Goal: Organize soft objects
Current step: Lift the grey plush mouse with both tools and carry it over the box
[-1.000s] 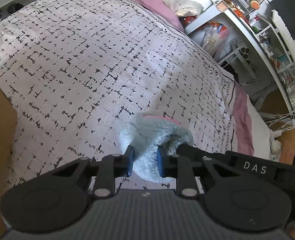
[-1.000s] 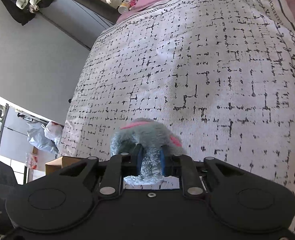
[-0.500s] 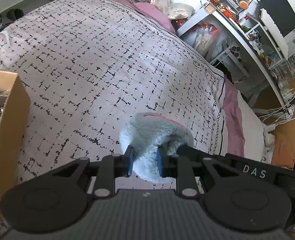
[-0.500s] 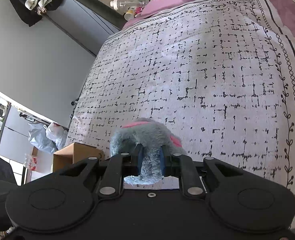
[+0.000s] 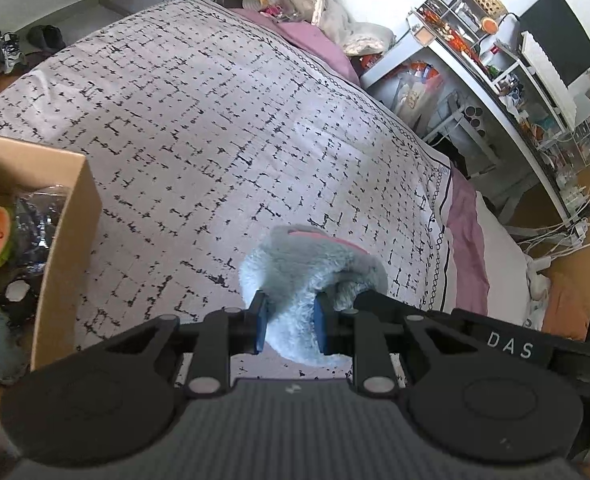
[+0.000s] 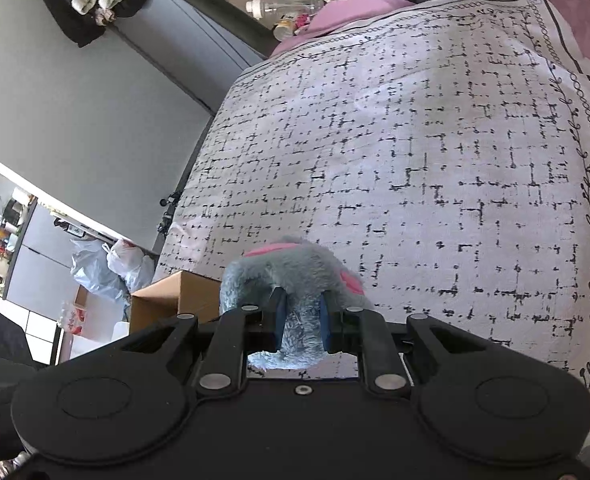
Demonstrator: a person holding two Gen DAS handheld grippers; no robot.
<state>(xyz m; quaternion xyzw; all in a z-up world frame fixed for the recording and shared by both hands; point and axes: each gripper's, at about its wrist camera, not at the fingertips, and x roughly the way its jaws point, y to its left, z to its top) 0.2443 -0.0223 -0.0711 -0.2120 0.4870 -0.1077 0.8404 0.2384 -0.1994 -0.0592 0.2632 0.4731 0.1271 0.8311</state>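
Above the bed's white quilt with its black broken-grid print (image 5: 223, 128), a fluffy grey-blue plush toy with pink patches (image 5: 307, 272) hangs clear of the cover, pinched at once by the left claw (image 5: 289, 328) and the right claw (image 6: 301, 326), each with its blue pads sunk into the pile. It looks light, limp and squashy, unlikely to break, so a deep bite on the bulk seems safer than a pinch of loose fur. An open brown cardboard box (image 5: 69, 240) holding other soft toys sits at the bed's left edge, with a cluttered white desk (image 5: 495, 92) beyond the far side.
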